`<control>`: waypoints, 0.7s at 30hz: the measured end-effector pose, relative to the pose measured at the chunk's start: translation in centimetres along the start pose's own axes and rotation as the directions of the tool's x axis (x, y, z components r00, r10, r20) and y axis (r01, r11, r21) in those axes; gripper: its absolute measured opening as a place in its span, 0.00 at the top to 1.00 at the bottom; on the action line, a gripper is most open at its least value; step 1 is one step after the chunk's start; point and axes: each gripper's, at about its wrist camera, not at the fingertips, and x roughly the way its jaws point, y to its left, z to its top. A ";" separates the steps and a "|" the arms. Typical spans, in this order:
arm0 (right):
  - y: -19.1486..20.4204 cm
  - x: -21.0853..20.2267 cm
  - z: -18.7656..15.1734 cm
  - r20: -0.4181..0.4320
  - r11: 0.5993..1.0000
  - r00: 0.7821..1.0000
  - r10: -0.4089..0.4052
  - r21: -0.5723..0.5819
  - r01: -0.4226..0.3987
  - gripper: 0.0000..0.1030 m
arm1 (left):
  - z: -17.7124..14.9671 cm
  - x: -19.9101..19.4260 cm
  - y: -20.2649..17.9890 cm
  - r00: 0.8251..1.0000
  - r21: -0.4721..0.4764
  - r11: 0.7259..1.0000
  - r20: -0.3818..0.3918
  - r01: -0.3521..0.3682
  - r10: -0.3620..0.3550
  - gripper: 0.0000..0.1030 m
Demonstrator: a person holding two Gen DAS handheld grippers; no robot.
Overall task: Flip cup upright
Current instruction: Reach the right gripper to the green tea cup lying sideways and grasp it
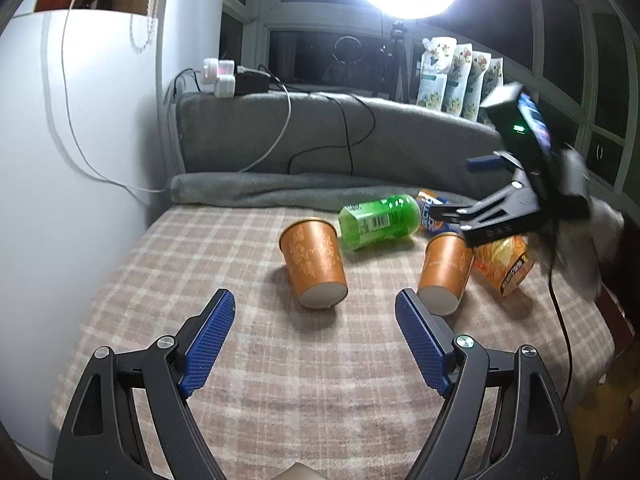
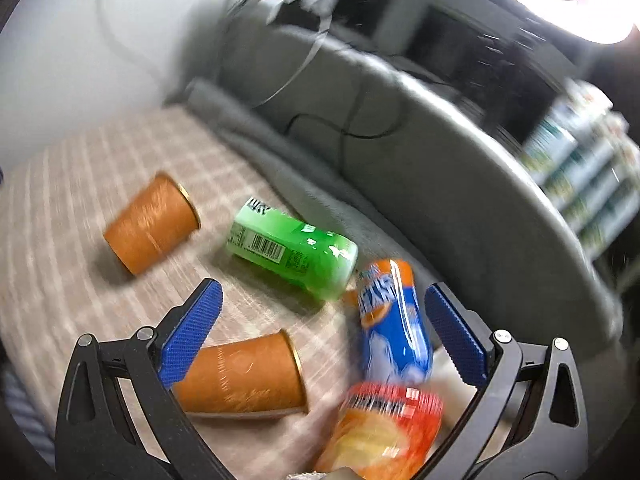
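From the left wrist camera we see the left gripper (image 1: 315,326) with its jaws wide apart and nothing between them, above the checked blanket (image 1: 200,260). We take the green can (image 1: 378,220) as our landmark; it lies on its side. Just left of the can and nearer to us, one orange cup (image 1: 314,266) lies on its side, its white base toward the camera, its rim close to the can. Right of the can and nearer to us, a second orange cup (image 1: 444,270) lies tipped the same way. Beside this cup is an orange snack canister (image 1: 506,262). Behind the can's right end lies a blue and orange bottle (image 1: 430,210). The right gripper (image 1: 452,216) is above the second cup.

The right wrist camera is blurred. The right gripper (image 2: 320,330) is wide open and holds nothing. The second cup (image 2: 244,378) lies below the green can (image 2: 294,248), just beside the left finger. The first cup (image 2: 154,224) lies left of the can.
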 end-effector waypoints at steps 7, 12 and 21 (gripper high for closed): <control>1.5 5.3 2.8 -0.093 0.969 0.996 0.012 -0.243 -0.035 0.05 | -0.7 1.2 0.9 0.999 -0.025 1.000 -0.042 -0.011 0.010 0.20; 3.0 8.7 3.6 -0.160 0.925 0.987 0.015 -0.374 -0.074 0.05 | -0.6 1.8 1.7 0.998 -0.039 0.999 -0.054 -0.032 0.030 0.20; 3.5 13.2 4.2 -0.202 0.867 0.979 -0.017 -0.490 -0.086 0.10 | -0.3 3.1 2.4 0.996 -0.054 0.997 -0.076 -0.054 0.050 0.20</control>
